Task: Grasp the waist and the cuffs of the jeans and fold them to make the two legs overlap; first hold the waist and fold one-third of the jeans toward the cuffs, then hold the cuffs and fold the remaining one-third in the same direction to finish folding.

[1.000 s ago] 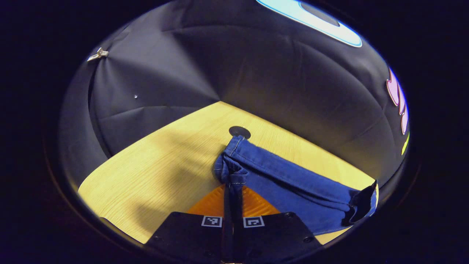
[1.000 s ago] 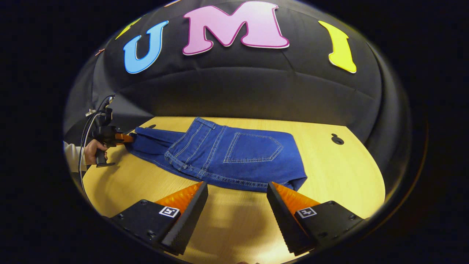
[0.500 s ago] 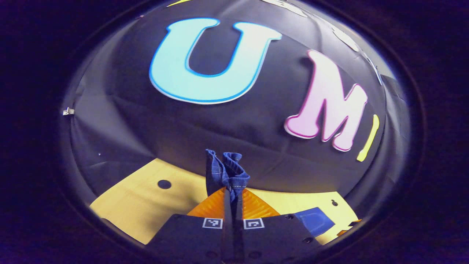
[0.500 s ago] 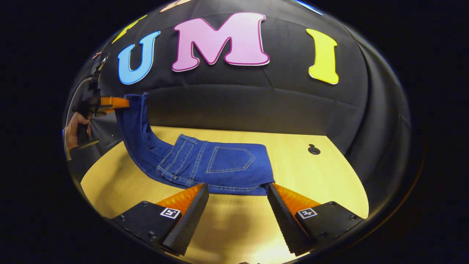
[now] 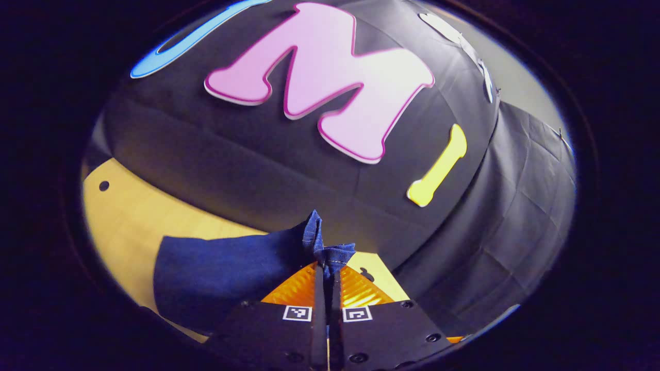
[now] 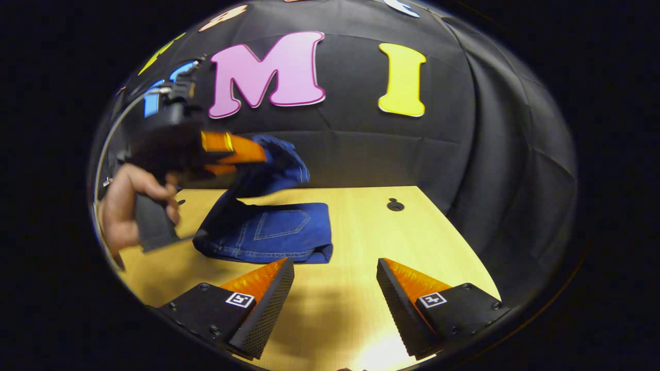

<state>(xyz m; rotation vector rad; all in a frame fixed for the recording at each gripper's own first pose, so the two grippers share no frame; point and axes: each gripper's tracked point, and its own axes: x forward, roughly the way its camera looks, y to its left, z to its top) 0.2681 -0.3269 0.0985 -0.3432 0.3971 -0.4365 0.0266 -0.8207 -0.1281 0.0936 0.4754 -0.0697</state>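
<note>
Clearly the left gripper [image 5: 325, 268] has its fingers clamped on the cuffs [image 5: 327, 251], carrying them above the jeans [image 6: 281, 232] folded on the counter [image 6: 371, 226]. Right gripper [image 6: 334, 286] waits with fingers apart, empty. Lay the cuffs down squarely (edges aligned, probably over the pocket) before letting go.

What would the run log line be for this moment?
stage: final cuff fold | left tongs: shut on cuffs, lifted above jeans | right tongs: open, off the denim | table
</note>
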